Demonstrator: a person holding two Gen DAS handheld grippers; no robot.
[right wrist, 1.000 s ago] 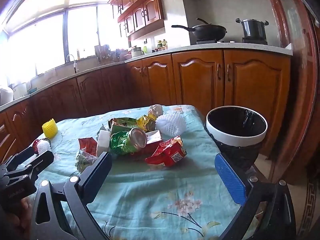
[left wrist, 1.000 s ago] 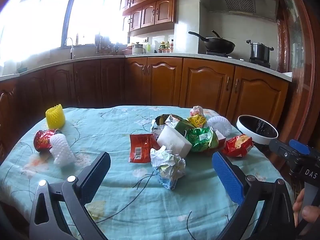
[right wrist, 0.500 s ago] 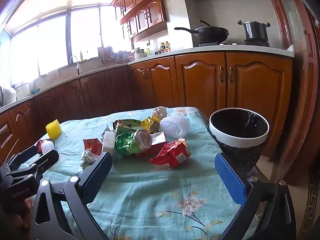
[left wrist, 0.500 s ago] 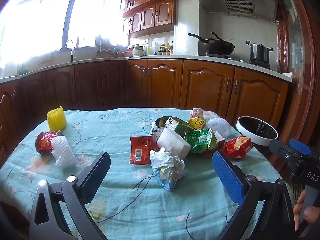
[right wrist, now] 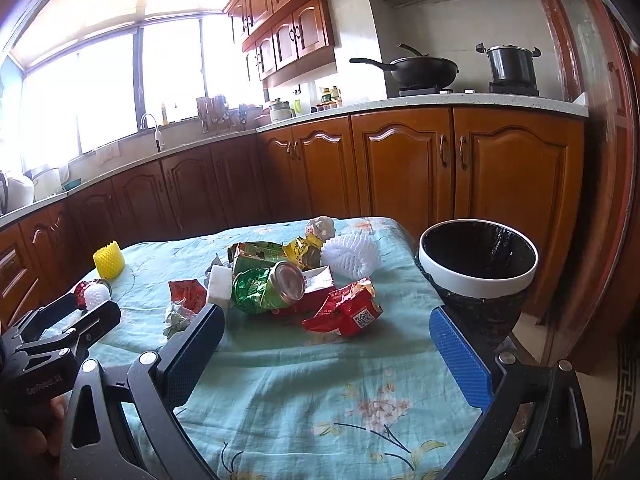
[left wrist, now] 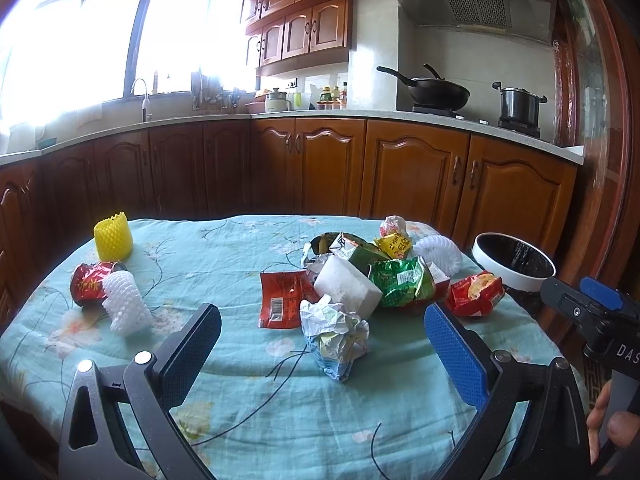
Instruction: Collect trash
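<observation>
crumpled paper wad (left wrist: 336, 340): lying wrinkled on the cloth-covered counter (left wrist: 240, 380)
left hand-held gripper (left wrist: 320, 352): hovering wide apart, holding nothing
right hand-held gripper (right wrist: 326, 356): hovering wide apart, empty

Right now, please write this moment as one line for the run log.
stage: approach | left gripper: open, empty | right gripper: open, empty | trash pile: on table | bin: beside table, no trash seen inside

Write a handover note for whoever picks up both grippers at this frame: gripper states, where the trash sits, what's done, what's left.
Left gripper: open, empty, above the crumpled paper wad.
Right gripper: open, empty, facing the red snack bag.
Main trash pile mid-table; yellow foam net, red wrapper and white foam net lie apart at the far left.
Bin stands off the table's right edge.
Nothing visibly binned; everything remains.
</observation>
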